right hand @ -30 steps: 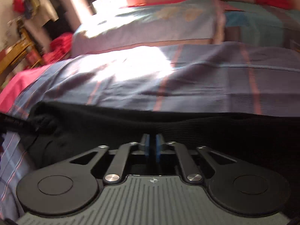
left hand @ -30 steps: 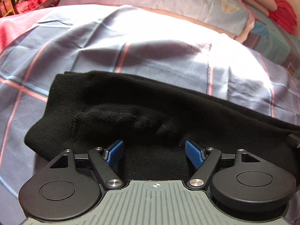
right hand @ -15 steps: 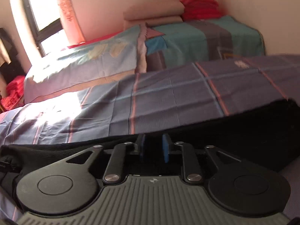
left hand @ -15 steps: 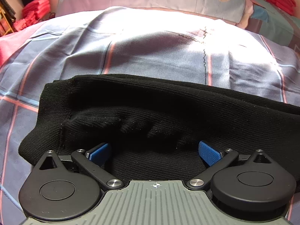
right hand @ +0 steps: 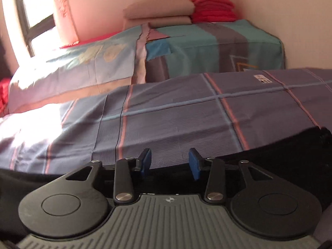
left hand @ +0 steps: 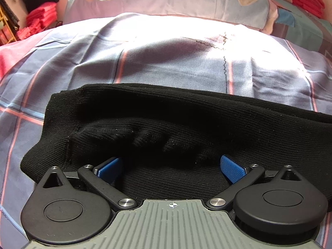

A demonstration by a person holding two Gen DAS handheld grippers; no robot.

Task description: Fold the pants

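Note:
The black ribbed pants (left hand: 166, 112) lie folded lengthwise on the plaid bedsheet (left hand: 166, 62), with a bunched fold just ahead of my left gripper. My left gripper (left hand: 171, 167) is wide open, its blue pads (left hand: 232, 169) resting over the near edge of the pants and holding nothing. In the right wrist view the pants (right hand: 280, 151) run as a dark band across the bottom. My right gripper (right hand: 169, 162) is open above that band, its blue pads (right hand: 194, 164) apart and empty.
Pillows (right hand: 72, 66) and a teal patterned cushion (right hand: 207, 47) lie at the head of the bed. Folded beige and red blankets (right hand: 211, 6) are stacked against the wall. Red clothes (left hand: 35, 22) are piled at far left.
My right gripper has opened and let go of the pants, and has swung to the right. My left gripper has opened wider over the pants' near edge.

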